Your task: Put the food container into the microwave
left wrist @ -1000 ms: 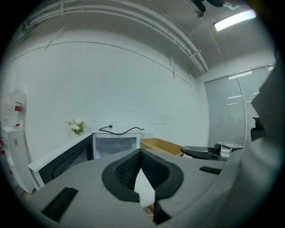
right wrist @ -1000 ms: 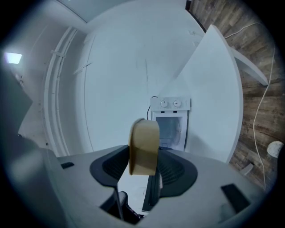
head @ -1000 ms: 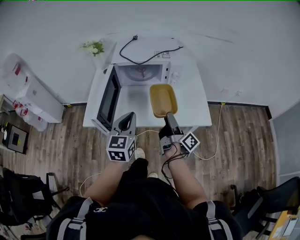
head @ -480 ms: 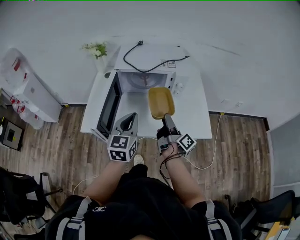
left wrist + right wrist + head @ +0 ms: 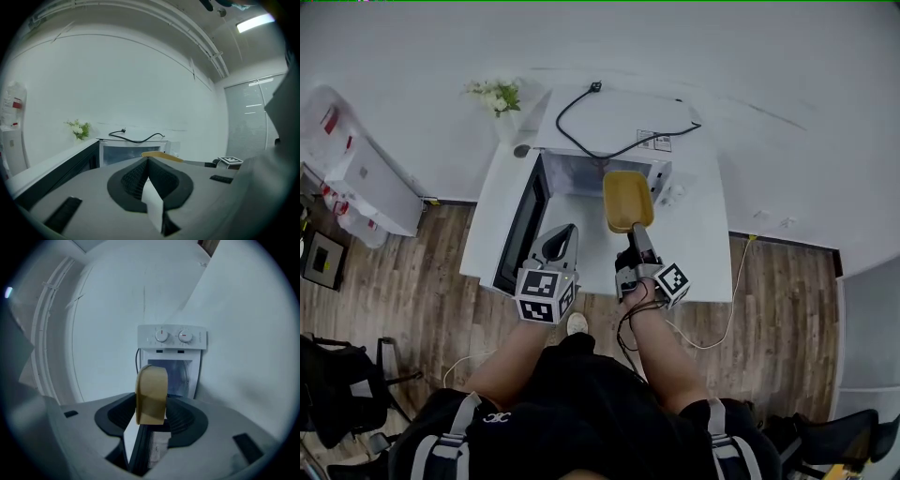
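Cannot see the floor of the microwave (image 5: 602,171) cavity from the head view: blocked by the far end of the food container (image 5: 628,200). Shows that container only end-on in the right gripper view, as a narrow tan slab in front of the microwave's opening and below its two knobs, so cannot tell how far in. Cannot make out any contents in it. Shows the open door (image 5: 523,220), swung out at the microwave's left, only as a dark edge-on strip.

Holds the tan, round-cornered container in the air right at the microwave's mouth, its far end overlapping the opening, above the white table (image 5: 703,258). Points lengthwise, from the right gripper (image 5: 635,232) at the near short end straight toward the microwave, open side up. Clamps the near short rim between the right gripper's fingers. Presses the fingers of the left gripper (image 5: 565,232) together on nothing, in front of the microwave beside the door. Leaves a black cord (image 5: 619,148) looped on the microwave's top, with flowers (image 5: 499,95) behind its left corner
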